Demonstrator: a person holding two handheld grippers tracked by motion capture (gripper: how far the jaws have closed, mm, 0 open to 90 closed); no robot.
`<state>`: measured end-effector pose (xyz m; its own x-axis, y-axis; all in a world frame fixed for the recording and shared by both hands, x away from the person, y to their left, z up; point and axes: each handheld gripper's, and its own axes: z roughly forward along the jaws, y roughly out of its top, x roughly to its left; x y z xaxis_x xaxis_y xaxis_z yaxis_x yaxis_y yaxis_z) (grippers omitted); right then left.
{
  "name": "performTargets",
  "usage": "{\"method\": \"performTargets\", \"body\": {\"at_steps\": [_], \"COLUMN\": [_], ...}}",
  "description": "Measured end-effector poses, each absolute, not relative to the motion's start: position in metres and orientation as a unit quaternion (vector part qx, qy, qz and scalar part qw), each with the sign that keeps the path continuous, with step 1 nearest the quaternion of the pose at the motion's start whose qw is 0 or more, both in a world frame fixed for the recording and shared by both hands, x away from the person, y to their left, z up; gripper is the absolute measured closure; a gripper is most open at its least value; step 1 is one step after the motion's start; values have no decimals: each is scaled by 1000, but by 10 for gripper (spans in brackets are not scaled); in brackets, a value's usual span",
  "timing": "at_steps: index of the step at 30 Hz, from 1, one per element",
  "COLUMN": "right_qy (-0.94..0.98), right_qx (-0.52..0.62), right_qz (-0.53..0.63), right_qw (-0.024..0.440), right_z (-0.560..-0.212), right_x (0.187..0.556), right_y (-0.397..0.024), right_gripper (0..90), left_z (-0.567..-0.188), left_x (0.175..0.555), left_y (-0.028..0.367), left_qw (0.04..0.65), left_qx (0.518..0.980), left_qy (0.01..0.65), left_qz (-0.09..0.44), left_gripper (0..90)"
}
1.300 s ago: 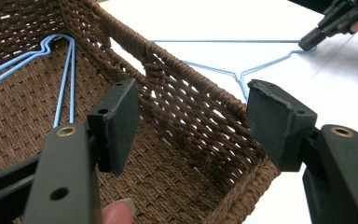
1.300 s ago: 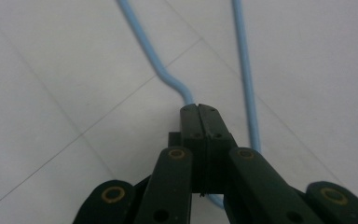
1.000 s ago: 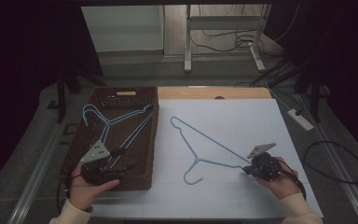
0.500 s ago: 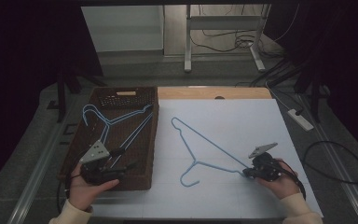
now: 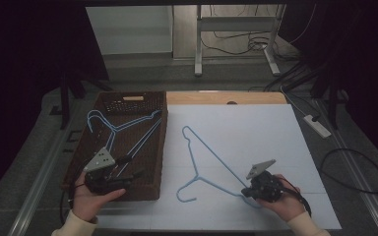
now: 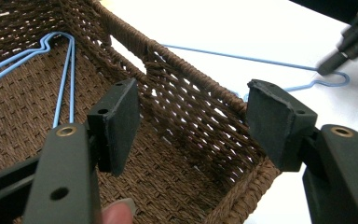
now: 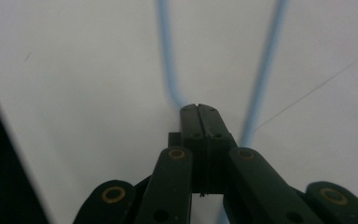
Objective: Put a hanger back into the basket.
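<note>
A blue wire hanger [image 5: 211, 152] lies on the white table [image 5: 256, 128]. My right gripper [image 5: 249, 191] is shut on the hanger's near right corner; in the right gripper view the closed jaws [image 7: 198, 109] have blue wire [image 7: 265, 70] running out from their tip. Two more blue hangers [image 5: 113, 128] lie in the brown wicker basket [image 5: 133, 97] at the left. My left gripper [image 5: 130, 169] hangs open over the basket's near end, with nothing between its pads [image 6: 121, 119]. The left gripper view has the basket wall [image 6: 191, 93], the hangers inside [image 6: 60, 70], the table hanger [image 6: 242, 58] and the right gripper [image 6: 349, 42].
A bare wooden strip [image 5: 226, 97] runs along the table's far edge. A white power strip [image 5: 317, 125] and a looped black cable [image 5: 354, 172] lie off the table's right side. Metal table legs [image 5: 197, 44] stand beyond.
My right gripper has moved left and toward the near edge, dragging the table hanger with it; the hanger's hook end has swung left. The left gripper has stayed put.
</note>
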<state>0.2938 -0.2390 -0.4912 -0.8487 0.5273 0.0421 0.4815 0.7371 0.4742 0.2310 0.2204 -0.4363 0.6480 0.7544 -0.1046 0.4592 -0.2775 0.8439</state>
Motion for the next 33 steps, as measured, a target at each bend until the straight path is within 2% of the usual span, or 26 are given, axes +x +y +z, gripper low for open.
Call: {"method": "performTargets", "body": {"at_steps": [5, 10, 17, 25, 33], "right_qy": [923, 920, 917, 918, 912], "right_qx": [269, 265, 268, 269, 289], "right_qz": [265, 282, 287, 280, 274], "right_qw": [73, 71, 72, 81, 98], "right_z": [-484, -486, -498, -510, -513], "right_x": [325, 368, 404, 422, 428], "right_y": [-224, -191, -158, -133, -136], "right_gripper": [900, 900, 900, 900, 900], "left_z": [-436, -438, -438, -438, -439], "left_x": [231, 232, 232, 231, 232], "left_y": [220, 221, 221, 222, 221], "left_qw": [459, 458, 458, 458, 455], "left_qx": [783, 784, 784, 784, 787], "left_qy": [387, 388, 387, 386, 384], "left_qz": [161, 160, 161, 161, 160], "left_gripper": [350, 350, 350, 350, 351]}}
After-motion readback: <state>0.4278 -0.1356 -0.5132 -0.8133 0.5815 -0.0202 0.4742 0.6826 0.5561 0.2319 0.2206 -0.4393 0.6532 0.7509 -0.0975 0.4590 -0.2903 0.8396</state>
